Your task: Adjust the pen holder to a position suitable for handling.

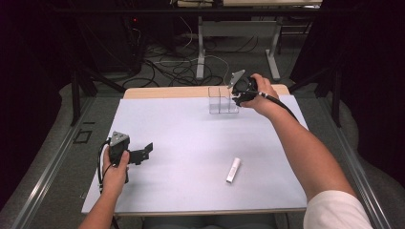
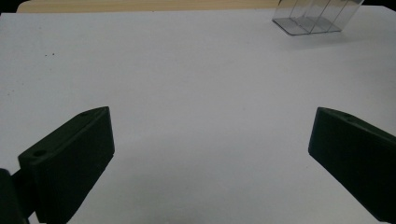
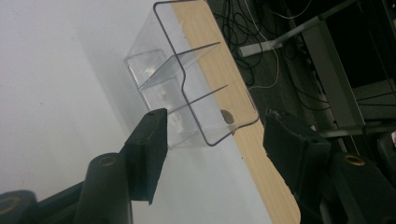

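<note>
1. A clear box (image 1: 223, 99) with dividers stands at the upper middle of the high view, on the white sheet (image 1: 191, 143).
2. The right gripper (image 3: 212, 140) is at the box's end, its jaws wide apart with nothing in them.
3. A small white tube (image 1: 233, 170) lies at the lower middle.
4. The left gripper (image 2: 210, 158) sits at the lower left, its jaws spread apart and empty.

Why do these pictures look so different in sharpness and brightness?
High view: bright white sheet, dark surroundings, soft overall. Left gripper view: the near black jaws are blurred, and the clear organizer at the top edge is cut off. Right gripper view: tilted, the organizer's edges crisp, a faint shadow beside it, jaws soft.
</note>
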Tool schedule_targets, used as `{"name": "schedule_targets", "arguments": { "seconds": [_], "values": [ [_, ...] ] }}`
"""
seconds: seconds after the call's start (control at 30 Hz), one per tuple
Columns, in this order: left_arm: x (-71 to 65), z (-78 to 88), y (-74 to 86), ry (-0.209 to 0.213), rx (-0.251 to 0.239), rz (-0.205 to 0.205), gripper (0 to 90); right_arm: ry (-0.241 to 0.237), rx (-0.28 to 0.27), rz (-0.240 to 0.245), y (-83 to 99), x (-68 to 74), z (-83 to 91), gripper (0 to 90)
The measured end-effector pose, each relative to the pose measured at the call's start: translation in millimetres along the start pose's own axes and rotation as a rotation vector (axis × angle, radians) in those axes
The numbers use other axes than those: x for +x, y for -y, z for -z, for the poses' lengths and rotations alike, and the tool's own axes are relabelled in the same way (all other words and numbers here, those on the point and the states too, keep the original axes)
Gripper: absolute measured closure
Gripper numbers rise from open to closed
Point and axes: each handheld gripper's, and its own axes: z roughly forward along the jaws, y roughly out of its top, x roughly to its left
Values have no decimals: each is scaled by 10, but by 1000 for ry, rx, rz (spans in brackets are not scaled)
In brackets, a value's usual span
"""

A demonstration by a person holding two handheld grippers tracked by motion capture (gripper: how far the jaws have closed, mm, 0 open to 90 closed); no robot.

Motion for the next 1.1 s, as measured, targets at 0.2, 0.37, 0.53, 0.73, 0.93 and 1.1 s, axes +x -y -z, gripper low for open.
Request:
{"name": "schedule_targets", "arguments": {
  "seconds": [0.2,0.37,0.53,0.73,0.93,1.1],
  "values": [
    [-1,-7,0,8,-1,-3,2,-39,-26,23,-46,27,-149,436],
    [4,-14,4,10,3,-2,2,-72,-34,26,-55,50,-264,451],
    [8,-15,5,10,3,-4,2,-101,-52,15,-66,69,-377,456],
    [6,-12,10,2,7,2,2,-126,-55,17,-77,63,-492,470],
    [9,-11,12,-1,5,1,2,-145,-65,25,-62,84,-613,479],
    [12,-6,15,-3,10,3,2,-155,-49,33,-60,72,-657,488]
  ]
}}
